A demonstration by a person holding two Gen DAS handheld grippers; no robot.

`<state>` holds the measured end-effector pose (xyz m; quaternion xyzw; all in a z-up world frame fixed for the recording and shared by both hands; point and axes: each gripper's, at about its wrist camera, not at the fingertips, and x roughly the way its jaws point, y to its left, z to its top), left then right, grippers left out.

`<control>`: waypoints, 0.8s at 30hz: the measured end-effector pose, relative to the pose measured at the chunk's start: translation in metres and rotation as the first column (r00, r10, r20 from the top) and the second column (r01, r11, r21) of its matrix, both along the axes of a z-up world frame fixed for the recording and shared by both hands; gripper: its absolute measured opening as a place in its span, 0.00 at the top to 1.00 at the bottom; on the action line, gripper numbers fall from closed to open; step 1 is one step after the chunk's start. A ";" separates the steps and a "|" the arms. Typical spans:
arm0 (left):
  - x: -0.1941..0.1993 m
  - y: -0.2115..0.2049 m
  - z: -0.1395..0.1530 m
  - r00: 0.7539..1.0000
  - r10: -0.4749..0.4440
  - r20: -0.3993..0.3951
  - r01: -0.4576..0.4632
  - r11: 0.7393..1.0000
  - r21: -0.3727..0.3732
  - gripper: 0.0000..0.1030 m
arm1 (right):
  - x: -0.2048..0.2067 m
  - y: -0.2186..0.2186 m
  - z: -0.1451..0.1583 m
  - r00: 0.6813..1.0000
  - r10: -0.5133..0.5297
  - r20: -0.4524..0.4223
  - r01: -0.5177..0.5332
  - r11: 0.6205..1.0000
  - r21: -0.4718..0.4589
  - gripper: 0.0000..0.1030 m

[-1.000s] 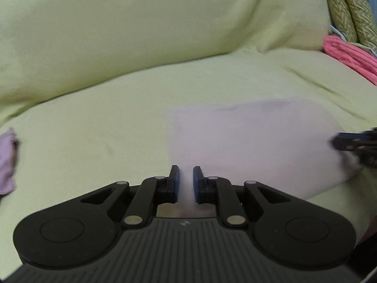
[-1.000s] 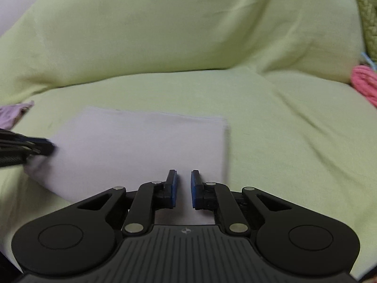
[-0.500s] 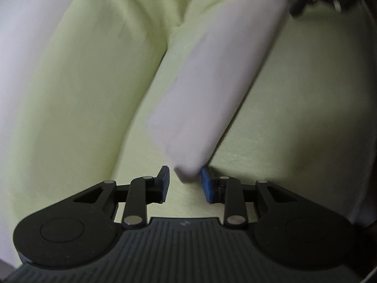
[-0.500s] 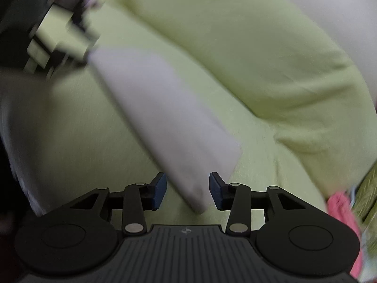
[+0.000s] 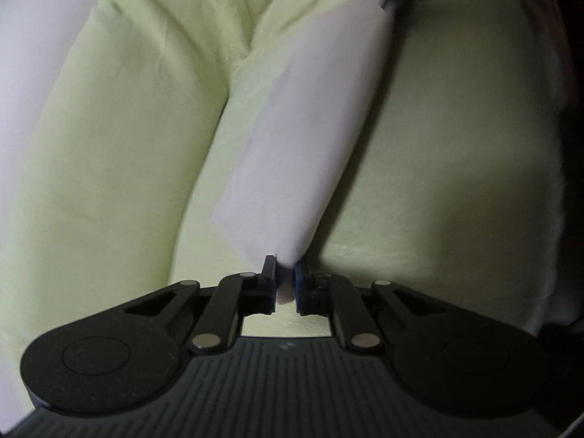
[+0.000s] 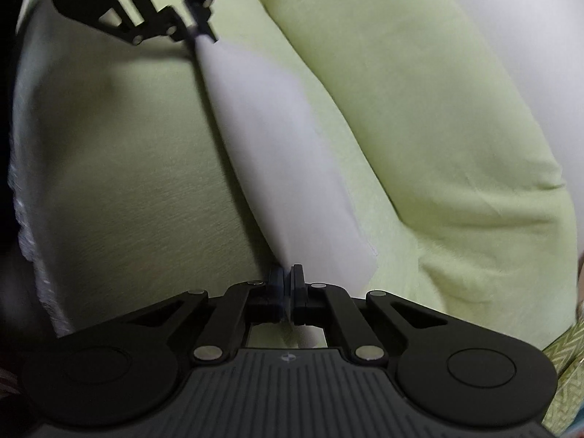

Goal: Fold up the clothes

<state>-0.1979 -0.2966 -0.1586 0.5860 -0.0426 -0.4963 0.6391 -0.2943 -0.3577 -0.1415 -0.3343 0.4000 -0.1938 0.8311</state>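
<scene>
Cloth (image 5: 310, 138), pale lilac and already folded into a narrow band, hangs stretched between the two grippers above a sofa (image 5: 438, 182) draped in a yellow-green cover. The left gripper (image 5: 284, 277) has its jaws closed on one end of the band, a tuft of fabric showing between the blue pads. The right gripper (image 6: 286, 284) has its jaws shut tight on the other end, with the fabric fanning out just past the tips. Each camera sees the opposite gripper at the far end of the band, near the top of its view. The cloth looks light, thin and fully soft: it sags a little along its lower edge, and it seems to keep its shape only because both ends are pulled apart. It is unlikely to be fragile, but the layers could slide over one another, so a pinch that catches only the outer layer would probably let the fold open. The best hold is likely at the end corners, through all layers, as both grippers appear to have it now. The step in hand seems to be lifting the band to bring one end over the other or to lay it down flat. Uneven tension may twist it. A white wall (image 6: 511, 36) stands behind the sofa back.
</scene>
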 end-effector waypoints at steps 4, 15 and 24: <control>0.014 -0.003 0.013 0.984 0.061 -0.170 -0.059 0.998 0.019 0.85 | -0.010 -0.004 0.006 1.000 0.017 -0.011 -0.015 0.989 0.148 0.95; 0.138 -0.052 0.085 0.595 0.162 -0.788 -0.347 0.935 -0.070 0.77 | -0.008 -0.112 0.062 0.976 -0.123 0.181 -0.035 0.729 0.684 0.62; 0.193 -0.092 0.045 0.361 0.200 -0.911 -0.456 0.890 0.015 0.77 | 0.021 -0.206 0.018 0.914 -0.343 0.217 0.035 0.600 0.799 0.62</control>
